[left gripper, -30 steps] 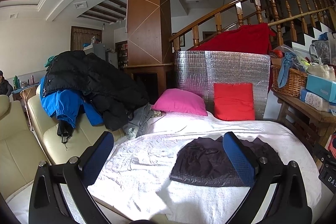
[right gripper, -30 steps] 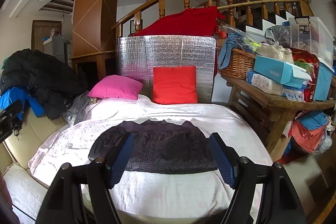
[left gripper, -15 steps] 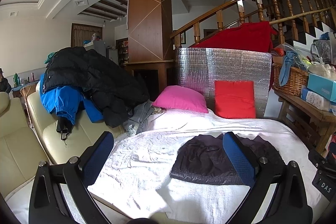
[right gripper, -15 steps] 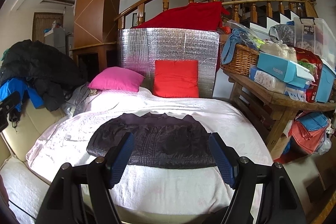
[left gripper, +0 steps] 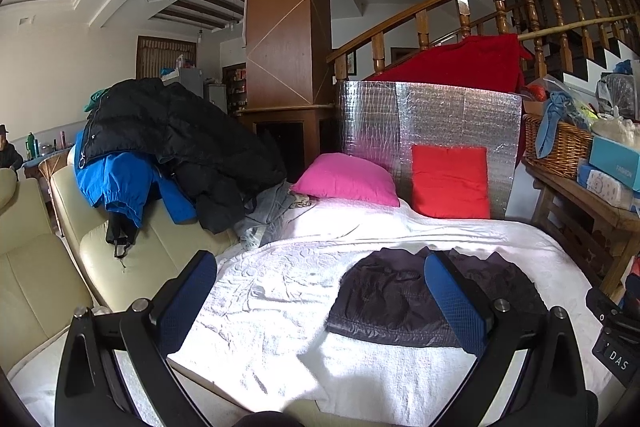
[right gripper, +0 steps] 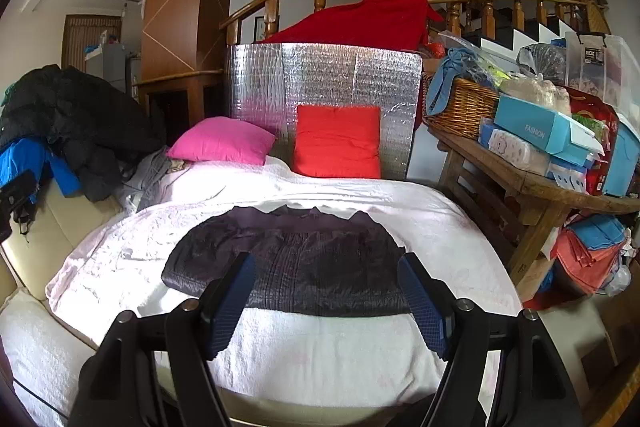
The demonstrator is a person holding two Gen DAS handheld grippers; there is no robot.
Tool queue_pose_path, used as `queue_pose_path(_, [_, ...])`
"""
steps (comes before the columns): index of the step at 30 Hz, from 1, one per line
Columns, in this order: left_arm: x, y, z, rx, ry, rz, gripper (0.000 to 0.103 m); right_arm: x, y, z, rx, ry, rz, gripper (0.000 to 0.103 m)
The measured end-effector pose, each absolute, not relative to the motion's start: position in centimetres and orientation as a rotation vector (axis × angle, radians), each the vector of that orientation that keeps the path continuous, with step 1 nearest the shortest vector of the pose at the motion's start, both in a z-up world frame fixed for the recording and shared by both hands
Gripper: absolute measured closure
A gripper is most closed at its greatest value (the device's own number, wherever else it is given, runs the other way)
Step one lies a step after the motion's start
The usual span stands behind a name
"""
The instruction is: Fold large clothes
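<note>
- Jacket: dark, folded flat on the white cover, mid-bed, nearer the front edge.
- Left gripper: jaws spread wide, nothing held, above the cover; jacket sits behind its right finger.
- Right gripper: jaws spread wide, nothing held, above the jacket's near hem.
- Pink pillow, red pillow: at the bed's far end, against the foil panel.
- Coat pile: black and blue, on the cream sofa, left.
- Basket, boxes: on the wooden table, right.

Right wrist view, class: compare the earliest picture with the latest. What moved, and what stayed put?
The right gripper has tilted slightly downward; the scene sits higher in view. The dark garment lies flat on the white cover, untouched. Both grippers remain open, the left gripper nearly steady. Nothing grasped or released.
</note>
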State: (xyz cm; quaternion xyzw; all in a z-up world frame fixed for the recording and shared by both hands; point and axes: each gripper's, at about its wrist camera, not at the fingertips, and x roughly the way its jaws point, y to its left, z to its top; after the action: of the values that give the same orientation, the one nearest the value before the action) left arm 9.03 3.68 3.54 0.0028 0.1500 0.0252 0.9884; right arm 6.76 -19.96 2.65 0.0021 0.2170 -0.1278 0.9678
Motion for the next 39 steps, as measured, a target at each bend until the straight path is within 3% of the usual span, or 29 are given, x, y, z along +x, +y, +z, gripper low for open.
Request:
queue_pose_path(20, [9.8,3.4,3.0,0.009,0.317,0.046,0.0,7.0,-20.6,2.3,0.014,0.448,-0.265,0.026])
queue_pose_path(39, [15.1,2.7,1.1,0.023,0.38,0.074,0.0,13.2,-21.4,0.8,-0.001,0.489,-0.255,0.026])
